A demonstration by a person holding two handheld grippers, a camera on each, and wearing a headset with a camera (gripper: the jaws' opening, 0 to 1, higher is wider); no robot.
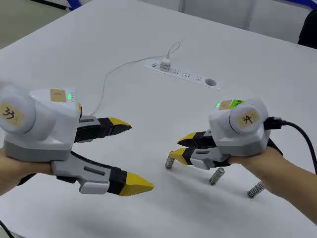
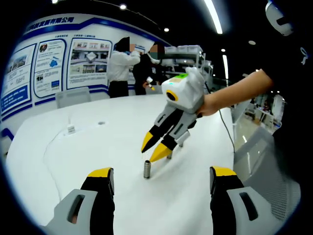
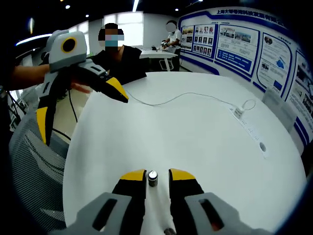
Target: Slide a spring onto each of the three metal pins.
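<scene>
Standing upright on the white table (image 1: 148, 29): three springs in a row. The nearest spring (image 1: 170, 161) sits just ahead of the right gripper (image 1: 180, 146), whose jaws are narrowly apart and grip nothing. The left gripper (image 1: 140, 156) is spread wide, empty, well apart from the springs.

On the worktop (image 1: 124, 34), power strip (image 1: 185, 75) far back with cable (image 1: 106, 82) trailing left and forward, three upright pins in a row at near right, leftmost pin (image 1: 170, 161) just beside the right tongs (image 1: 177, 147), middle pin (image 1: 216, 176) and rightmost pin (image 1: 255, 189) behind them, left tongs (image 1: 140, 156) well apart at left.
</scene>
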